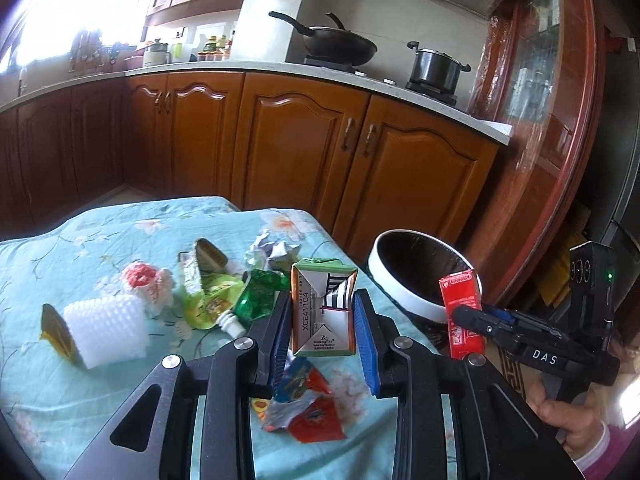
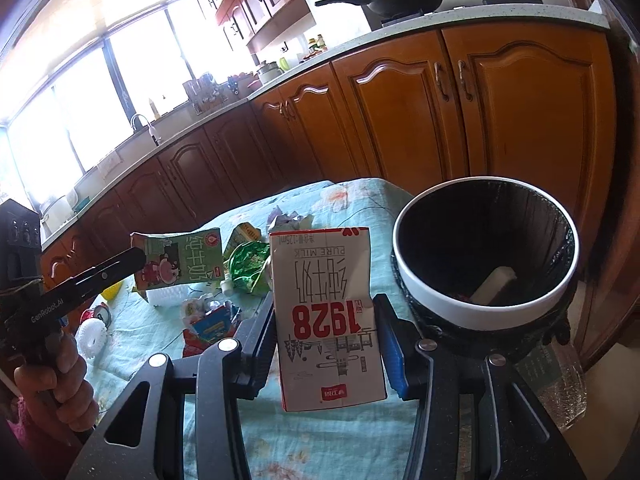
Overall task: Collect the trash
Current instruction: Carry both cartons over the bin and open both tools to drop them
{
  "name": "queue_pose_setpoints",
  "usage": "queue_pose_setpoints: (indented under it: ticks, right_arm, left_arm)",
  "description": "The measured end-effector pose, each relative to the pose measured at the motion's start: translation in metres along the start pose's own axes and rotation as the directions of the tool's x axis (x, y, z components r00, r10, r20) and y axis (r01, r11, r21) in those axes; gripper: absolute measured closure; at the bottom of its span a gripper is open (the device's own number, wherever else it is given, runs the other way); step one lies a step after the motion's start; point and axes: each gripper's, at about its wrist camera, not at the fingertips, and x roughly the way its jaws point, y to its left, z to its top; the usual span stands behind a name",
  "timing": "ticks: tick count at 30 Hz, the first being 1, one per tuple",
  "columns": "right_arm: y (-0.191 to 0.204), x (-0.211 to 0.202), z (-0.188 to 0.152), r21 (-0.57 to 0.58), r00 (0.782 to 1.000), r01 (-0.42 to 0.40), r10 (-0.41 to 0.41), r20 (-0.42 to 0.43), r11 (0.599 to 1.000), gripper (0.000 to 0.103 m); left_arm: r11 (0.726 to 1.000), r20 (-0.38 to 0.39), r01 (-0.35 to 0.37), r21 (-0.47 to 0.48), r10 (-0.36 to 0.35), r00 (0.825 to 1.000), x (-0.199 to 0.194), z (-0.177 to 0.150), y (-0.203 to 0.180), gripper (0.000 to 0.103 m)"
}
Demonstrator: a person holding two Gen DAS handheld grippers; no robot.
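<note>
My way to the bin [image 2: 484,312] is open: its mouth gapes just right of my right gripper [image 2: 326,340], nothing across it. On the desk [image 1: 48,380], litter crowds the middle: a foam block [image 1: 106,326], a green wrapper [image 1: 256,296], crumpled packets [image 1: 304,404]. Cabinets [image 1: 300,148] wall off the far side, beyond a strip of bare cloth.

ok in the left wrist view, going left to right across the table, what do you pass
white foam net sleeve → pink foam net → green foil wrapper → green milk carton in the left hand-held gripper → trash bin → red carton in the right hand-held gripper
</note>
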Motion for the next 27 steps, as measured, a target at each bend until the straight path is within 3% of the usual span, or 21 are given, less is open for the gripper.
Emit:
queue_pose_setpoints:
  ticks: [15, 27]
  right_arm:
    - [-0.067, -0.002, 0.023, 0.08, 0.991, 0.134, -0.131, -0.038, 0.988, 0.056]
    - [-0.103, 0.013, 0.047, 0.107, 0.981, 0.184, -0.175, -0.082, 0.977, 0.057]
  left_arm:
    - [0.989, -0.086, 0.124, 0.084, -0.117, 0.989, 0.097, 0.031, -0.048, 0.074]
    - [0.984, -0.126, 0.153, 0.092, -0.141, 0.982, 0.161, 0.053, -0.069, 0.074]
